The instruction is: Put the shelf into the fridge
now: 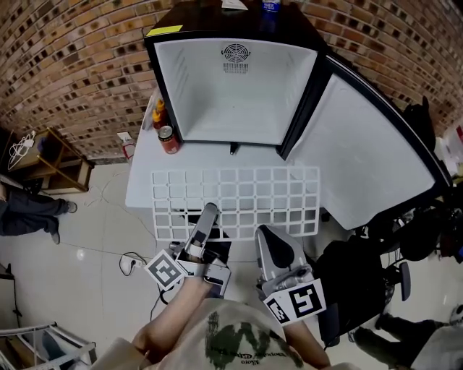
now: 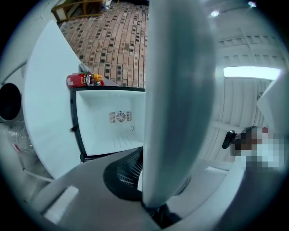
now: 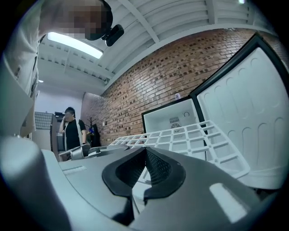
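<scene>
The white wire shelf point(image 1: 239, 195) hangs level in front of the open fridge point(image 1: 235, 87), whose white inside stands empty, with its door point(image 1: 362, 159) swung out to the right. My left gripper point(image 1: 210, 211) is shut on the shelf's near edge at the left. My right gripper point(image 1: 264, 233) is shut on the same edge further right. In the left gripper view the shelf point(image 2: 176, 103) is a blurred white bar running up from the left gripper point(image 2: 144, 176), with the fridge point(image 2: 108, 122) behind it. In the right gripper view the shelf point(image 3: 180, 135) stretches away from the right gripper point(image 3: 144, 169) toward the fridge point(image 3: 174, 118).
The fridge stands on a white table point(image 1: 141, 173), with a red can point(image 1: 168, 139) and a sauce bottle point(image 1: 158, 114) at its left. A bottle point(image 1: 270, 6) stands on top. A wooden rack point(image 1: 51, 159) is at the far left, a black chair point(image 1: 362, 282) at the right, and a person point(image 3: 71, 128) stands off to the side.
</scene>
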Action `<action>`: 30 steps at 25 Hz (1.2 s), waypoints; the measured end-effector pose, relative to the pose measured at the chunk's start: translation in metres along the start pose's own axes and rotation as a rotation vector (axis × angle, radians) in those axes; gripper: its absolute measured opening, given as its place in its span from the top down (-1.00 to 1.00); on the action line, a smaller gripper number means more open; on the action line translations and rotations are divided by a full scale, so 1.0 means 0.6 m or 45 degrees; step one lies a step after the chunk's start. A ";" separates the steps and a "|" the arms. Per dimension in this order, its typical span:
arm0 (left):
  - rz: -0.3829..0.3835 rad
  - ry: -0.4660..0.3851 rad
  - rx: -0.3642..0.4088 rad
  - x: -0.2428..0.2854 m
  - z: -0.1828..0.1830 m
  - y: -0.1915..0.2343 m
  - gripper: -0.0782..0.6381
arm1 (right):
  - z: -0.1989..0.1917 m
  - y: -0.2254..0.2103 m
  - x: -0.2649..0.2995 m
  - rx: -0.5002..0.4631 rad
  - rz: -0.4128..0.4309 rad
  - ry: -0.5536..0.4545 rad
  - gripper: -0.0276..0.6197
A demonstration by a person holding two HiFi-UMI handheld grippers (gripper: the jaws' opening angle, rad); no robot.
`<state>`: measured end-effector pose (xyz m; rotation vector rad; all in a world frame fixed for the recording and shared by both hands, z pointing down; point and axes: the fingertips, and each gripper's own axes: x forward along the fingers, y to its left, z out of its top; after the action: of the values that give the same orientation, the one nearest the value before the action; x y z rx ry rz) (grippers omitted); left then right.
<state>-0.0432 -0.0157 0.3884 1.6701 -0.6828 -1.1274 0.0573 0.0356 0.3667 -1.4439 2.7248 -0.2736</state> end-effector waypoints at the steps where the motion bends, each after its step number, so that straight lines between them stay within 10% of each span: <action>1: 0.002 0.003 -0.005 0.011 0.011 0.005 0.71 | 0.002 -0.003 0.015 0.000 -0.008 0.006 0.91; 30: -0.005 0.102 -0.114 0.202 0.192 0.108 0.71 | 0.005 -0.061 0.263 0.159 -0.142 0.027 0.90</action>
<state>-0.0933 -0.1877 0.3927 1.6321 -0.5705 -1.0722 -0.0014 -0.1149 0.3767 -1.5693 2.5946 -0.4571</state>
